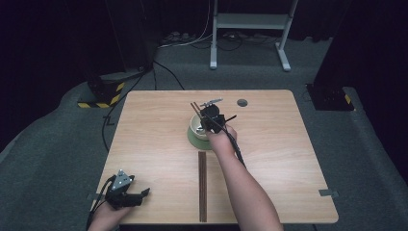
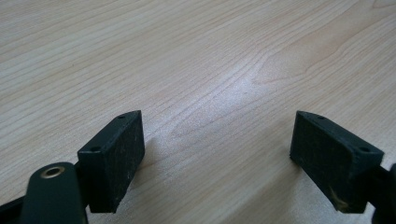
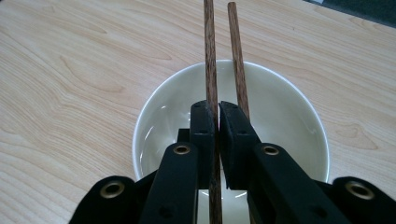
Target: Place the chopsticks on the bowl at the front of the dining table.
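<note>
A light wooden table (image 1: 154,144) with 1 dark inlaid strip stands on grey carpet (image 1: 48,159). Behind it the room is dark: black curtains, a white metal frame (image 1: 250,29), cables (image 1: 192,41), and 2 yellow-black striped bases (image 1: 102,94).

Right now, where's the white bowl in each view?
High view: white bowl at table centre, partly under the right gripper.
Left gripper view: not in it.
Right gripper view: bowl in the middle, behind the jaws.
Shared landmark: the chopsticks over the bowl.
</note>
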Demonstrator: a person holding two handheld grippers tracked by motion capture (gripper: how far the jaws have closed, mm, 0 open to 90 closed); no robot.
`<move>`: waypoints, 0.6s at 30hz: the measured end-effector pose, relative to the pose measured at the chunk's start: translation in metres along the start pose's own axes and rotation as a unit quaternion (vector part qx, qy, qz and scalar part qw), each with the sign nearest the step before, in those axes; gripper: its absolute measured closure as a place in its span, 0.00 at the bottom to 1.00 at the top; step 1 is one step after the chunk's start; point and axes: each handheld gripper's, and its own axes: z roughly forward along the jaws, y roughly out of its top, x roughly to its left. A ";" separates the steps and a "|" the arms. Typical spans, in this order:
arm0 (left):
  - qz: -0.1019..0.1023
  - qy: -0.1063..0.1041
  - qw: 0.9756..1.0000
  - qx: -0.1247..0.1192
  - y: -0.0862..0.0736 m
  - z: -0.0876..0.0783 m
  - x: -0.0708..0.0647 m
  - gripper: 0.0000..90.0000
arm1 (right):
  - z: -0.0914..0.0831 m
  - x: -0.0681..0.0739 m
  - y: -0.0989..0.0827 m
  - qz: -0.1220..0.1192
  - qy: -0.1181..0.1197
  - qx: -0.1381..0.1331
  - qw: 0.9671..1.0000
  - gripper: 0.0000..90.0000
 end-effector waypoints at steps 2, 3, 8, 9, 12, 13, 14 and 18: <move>0.000 0.000 1.000 0.000 0.000 0.000 0.000 0.20 | 0.002 0.001 0.001 -0.003 -0.004 0.001 1.000 0.94; -0.001 0.001 1.000 0.000 0.000 0.000 0.000 0.20 | 0.002 0.002 0.002 -0.001 -0.003 0.002 1.000 0.94; 0.001 0.001 1.000 0.001 0.000 0.000 0.000 0.20 | 0.007 0.002 0.002 0.000 -0.008 0.010 1.000 0.94; -0.004 0.001 1.000 -0.003 0.000 0.000 -0.001 0.20 | 0.008 0.002 0.002 0.001 -0.007 0.009 1.000 0.94; 0.000 0.000 1.000 0.001 0.000 0.000 0.000 0.20 | 0.010 0.003 0.004 0.000 -0.007 0.014 1.000 0.94; -0.001 0.000 1.000 0.001 0.000 0.000 0.000 0.20 | 0.011 0.003 0.004 -0.003 -0.010 0.012 1.000 0.94; -0.001 -0.001 1.000 0.001 0.000 0.000 0.000 0.20 | 0.012 0.004 0.005 -0.003 -0.011 0.014 1.000 0.94; -0.001 -0.001 1.000 0.001 0.000 0.000 0.000 0.20 | 0.013 0.005 0.005 -0.004 -0.011 0.017 1.000 0.94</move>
